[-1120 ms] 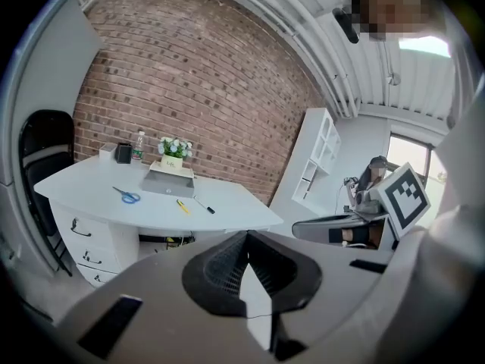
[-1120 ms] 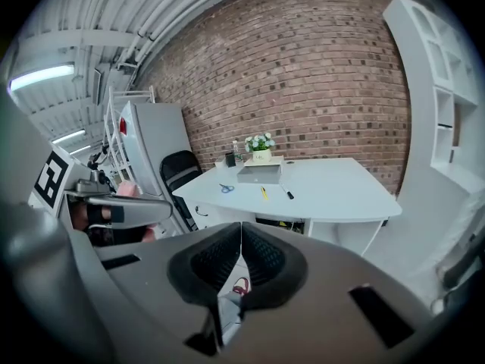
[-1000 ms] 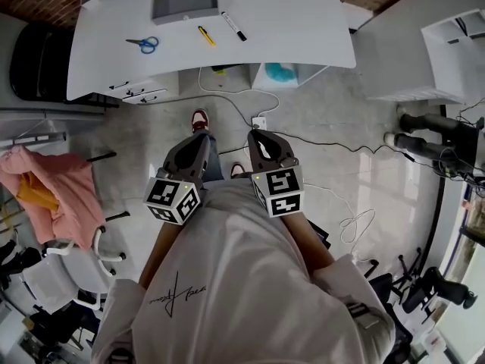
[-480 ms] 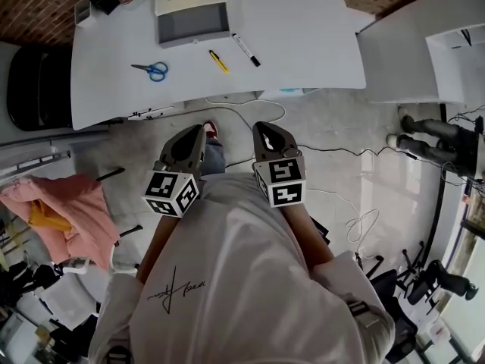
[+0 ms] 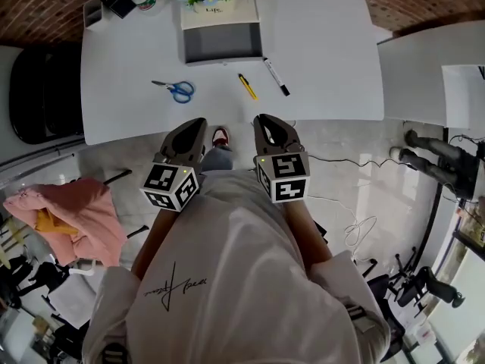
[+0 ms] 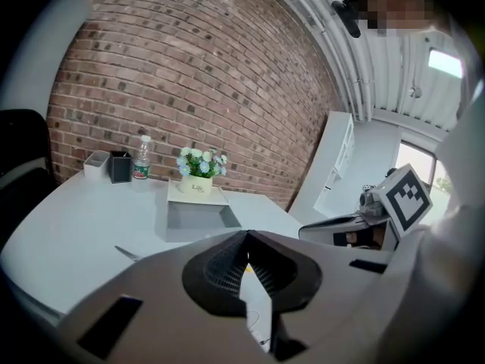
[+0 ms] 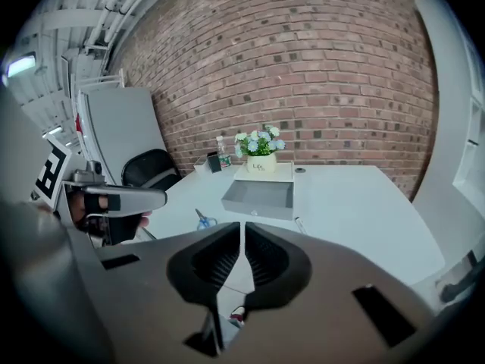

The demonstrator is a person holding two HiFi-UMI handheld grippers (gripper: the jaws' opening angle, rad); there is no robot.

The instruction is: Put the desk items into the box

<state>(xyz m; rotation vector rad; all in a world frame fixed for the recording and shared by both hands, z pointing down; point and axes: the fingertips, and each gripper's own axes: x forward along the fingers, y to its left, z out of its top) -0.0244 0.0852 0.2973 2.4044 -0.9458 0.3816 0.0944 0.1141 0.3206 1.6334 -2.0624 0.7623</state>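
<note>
The left gripper (image 6: 246, 234) has its dark ribbed jaws pressed together with nothing between them. The right gripper (image 7: 242, 225) shows only a thin slit between its jaws and is likewise empty. Both hang short of the near edge of the white curved desk (image 5: 326, 44), above the floor and close to the person's body. None of the items is packed yet: the blue-handled scissors (image 5: 176, 90), the slim yellow pen-like tool (image 5: 248, 86) and the black marker (image 5: 276, 76) lie on the desk, just in front of the grey open-topped box (image 5: 221, 44). The likely trouble is reaching in with the jaws together, which would push an item rather than grip it. The marker could roll toward the desk edge, and the flat scissors may skid on the smooth top.
</note>
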